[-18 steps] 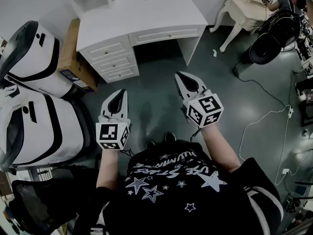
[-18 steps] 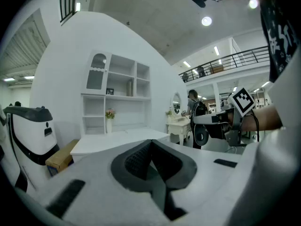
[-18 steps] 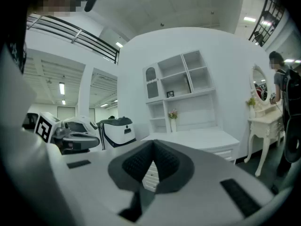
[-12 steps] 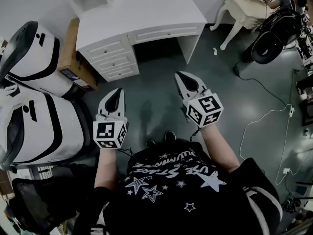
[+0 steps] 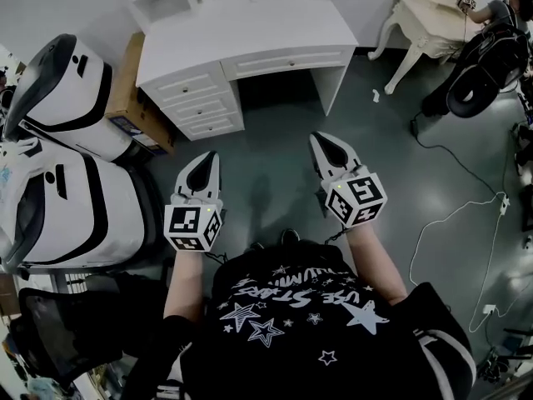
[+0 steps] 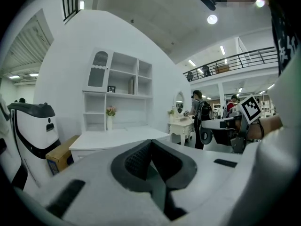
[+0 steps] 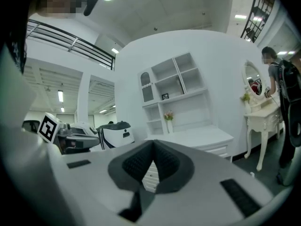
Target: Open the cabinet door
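A white desk (image 5: 250,32) with drawers (image 5: 200,107) stands ahead across dark floor. On it is a white shelf unit (image 6: 127,93) whose upper left compartment has a small arched cabinet door (image 6: 99,69), standing closed; the same door (image 7: 147,86) shows in the right gripper view. My left gripper (image 5: 202,163) is shut with nothing in it and hangs over the floor, well short of the desk. My right gripper (image 5: 326,144) is level beside it, pads together and empty. Their tips meet in each gripper's own view, the left gripper (image 6: 150,142) and the right gripper (image 7: 153,145).
Two large white and black machines (image 5: 58,98) (image 5: 67,215) stand at the left, with a cardboard box (image 5: 133,90) against the desk. A black chair (image 5: 58,340) is near left. An ornate white table (image 5: 425,15), a seated person (image 5: 491,40) and floor cables (image 5: 466,207) are right.
The desk and both grippers sit slightly lower and further right in the head view than before. Both grippers stay shut and empty.
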A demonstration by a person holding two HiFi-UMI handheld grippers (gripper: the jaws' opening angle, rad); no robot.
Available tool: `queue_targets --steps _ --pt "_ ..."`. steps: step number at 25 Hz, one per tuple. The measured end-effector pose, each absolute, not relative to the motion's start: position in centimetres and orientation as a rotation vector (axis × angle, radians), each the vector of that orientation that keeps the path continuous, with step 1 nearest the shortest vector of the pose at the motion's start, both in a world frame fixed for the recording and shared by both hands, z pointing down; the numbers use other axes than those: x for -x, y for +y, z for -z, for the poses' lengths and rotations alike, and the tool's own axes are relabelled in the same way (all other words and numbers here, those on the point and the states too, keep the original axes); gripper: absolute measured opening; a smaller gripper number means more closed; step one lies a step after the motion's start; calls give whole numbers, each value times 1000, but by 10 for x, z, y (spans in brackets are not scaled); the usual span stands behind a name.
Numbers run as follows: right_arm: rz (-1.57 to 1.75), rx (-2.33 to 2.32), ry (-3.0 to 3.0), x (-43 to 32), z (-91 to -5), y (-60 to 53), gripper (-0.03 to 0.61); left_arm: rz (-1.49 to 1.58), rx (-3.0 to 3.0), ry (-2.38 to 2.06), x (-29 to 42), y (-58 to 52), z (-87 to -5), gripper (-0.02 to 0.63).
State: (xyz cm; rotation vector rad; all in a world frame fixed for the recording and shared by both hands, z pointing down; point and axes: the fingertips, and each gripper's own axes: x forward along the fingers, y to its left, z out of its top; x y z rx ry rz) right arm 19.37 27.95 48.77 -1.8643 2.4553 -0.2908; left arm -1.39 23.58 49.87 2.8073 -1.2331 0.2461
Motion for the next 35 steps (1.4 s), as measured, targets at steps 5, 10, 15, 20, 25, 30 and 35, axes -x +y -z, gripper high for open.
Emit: queue_targets --steps 5,10,15,20,25,30,35 --pt "288 1806 2476 -215 -489 274 6 -162 -2784 -1371 4 225 -482 11" --pt "296 1741 2511 -210 -486 261 6 -65 -2780 -1411 10 220 -462 232" --pt "325 1709 2551 -198 -492 235 6 -29 -2728 -1467 27 209 -463 413" --pt "339 1711 2578 -186 -499 204 6 -51 -2688 -1463 44 177 -481 443" --pt "358 1762 2572 -185 -507 156 6 -42 -2678 -1430 53 120 -489 448" --pt "335 1798 2566 -181 -501 80 6 1 -2699 -1425 62 41 -479 456" --pt "227 1804 2569 -165 -471 -9 6 25 -2729 -1420 78 -42 -463 456"
